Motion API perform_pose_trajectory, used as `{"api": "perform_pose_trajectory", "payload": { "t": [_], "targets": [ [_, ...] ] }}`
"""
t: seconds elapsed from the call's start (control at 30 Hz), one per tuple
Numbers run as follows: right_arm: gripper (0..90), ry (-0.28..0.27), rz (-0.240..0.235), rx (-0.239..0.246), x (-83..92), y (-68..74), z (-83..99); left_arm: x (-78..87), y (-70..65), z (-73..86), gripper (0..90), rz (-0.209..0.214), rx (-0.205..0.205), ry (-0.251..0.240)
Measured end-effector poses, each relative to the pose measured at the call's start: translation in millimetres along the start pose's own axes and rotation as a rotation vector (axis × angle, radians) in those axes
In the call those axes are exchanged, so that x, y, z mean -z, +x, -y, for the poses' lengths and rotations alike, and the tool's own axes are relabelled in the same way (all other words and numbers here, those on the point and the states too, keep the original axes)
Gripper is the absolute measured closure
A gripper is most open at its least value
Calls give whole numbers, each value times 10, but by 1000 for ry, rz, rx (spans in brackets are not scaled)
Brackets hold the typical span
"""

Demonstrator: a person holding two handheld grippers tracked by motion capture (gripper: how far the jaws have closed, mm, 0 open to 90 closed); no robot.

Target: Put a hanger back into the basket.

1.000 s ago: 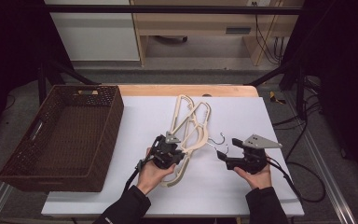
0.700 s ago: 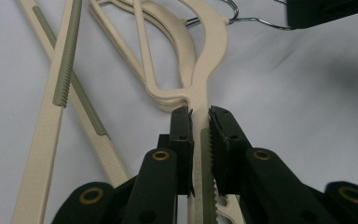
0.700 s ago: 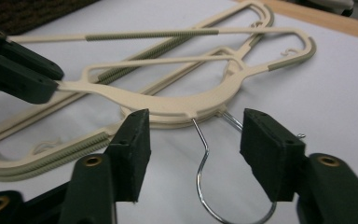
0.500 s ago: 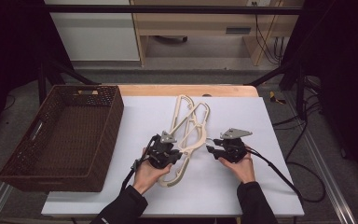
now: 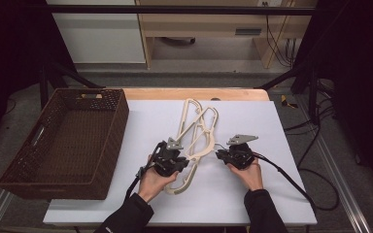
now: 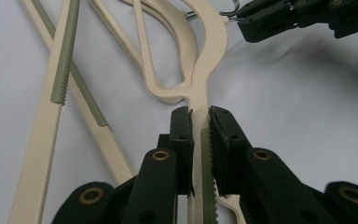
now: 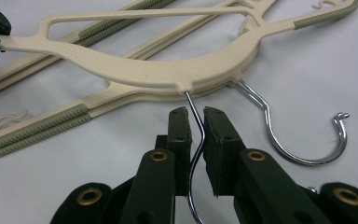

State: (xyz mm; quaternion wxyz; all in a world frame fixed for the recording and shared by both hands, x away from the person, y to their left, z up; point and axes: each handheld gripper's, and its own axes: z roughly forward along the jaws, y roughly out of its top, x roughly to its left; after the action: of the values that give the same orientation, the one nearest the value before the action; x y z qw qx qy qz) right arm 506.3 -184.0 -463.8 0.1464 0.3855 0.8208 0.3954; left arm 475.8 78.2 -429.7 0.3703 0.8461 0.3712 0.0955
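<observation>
Two cream plastic hangers [image 5: 194,127] lie stacked on the white table [image 5: 272,194]. My left gripper [image 5: 183,163] is shut on one arm of the upper hanger [image 6: 209,56], which runs between the jaws of that gripper [image 6: 199,116]. My right gripper [image 5: 219,154] has just been closing. The upper hanger's metal hook wire [image 7: 192,103] is pinched between the jaws of the right gripper [image 7: 196,116]. The lower hanger's hook [image 7: 303,154] lies free on the table to the right. The right gripper's tips [image 6: 242,18] show in the left gripper view.
A dark brown wicker basket [image 5: 119,126] stands on the table's left side, with nothing in it. A wooden strip [image 5: 194,93] borders the table's far edge. Cables [image 5: 291,177] trail from the right gripper over the right side.
My right gripper has moved left and down to the hangers' hooks and shut on the upper hook wire. The left gripper has kept its hold and place.
</observation>
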Motion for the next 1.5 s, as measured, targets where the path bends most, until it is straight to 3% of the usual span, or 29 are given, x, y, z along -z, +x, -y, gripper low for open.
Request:
{"api": "perform_pose_trajectory", "payload": {
  "t": [0.1,0.23,0.4,0.5,0.67,0.77,0.87,0.93,1.03,1.1,1.33,1.5],
  "targets": [
    [820,10,-6,-2,1,-15,-1,-16,7,15,795,12,1,11],
    [834,9,-2,-53,44,-14,-23,-46,-28,40,793,8,-6,25],
    [844,-30,5,-101,116,7,-55,-118,-61,88,793,-2,-14,50],
    [853,-59,-1,-110,173,18,-78,-154,-80,108,793,-6,-10,53],
    [854,-47,6,-106,186,33,-86,-160,-93,109,785,-16,-22,55],
    [854,-44,11,-109,205,44,-101,-131,-99,72,652,-67,-49,28],
    [854,-43,17,-101,218,56,-114,-103,-97,29,527,-76,-68,7],
    [853,-40,27,-103,220,88,-138,-108,-121,-51,455,-104,-104,-40],
    [853,-31,24,-96,234,92,-146,-166,-139,-155,380,-96,-157,-60],
    [853,-32,26,-98,237,102,-153,-242,-161,-223,349,-93,-191,-47],
    [853,-32,29,-82,261,115,-171,-569,-265,-344,359,-91,-250,22],
    [853,-28,30,-88,283,131,-183,-659,-305,-363,518,-106,-264,44]
  ]
}}
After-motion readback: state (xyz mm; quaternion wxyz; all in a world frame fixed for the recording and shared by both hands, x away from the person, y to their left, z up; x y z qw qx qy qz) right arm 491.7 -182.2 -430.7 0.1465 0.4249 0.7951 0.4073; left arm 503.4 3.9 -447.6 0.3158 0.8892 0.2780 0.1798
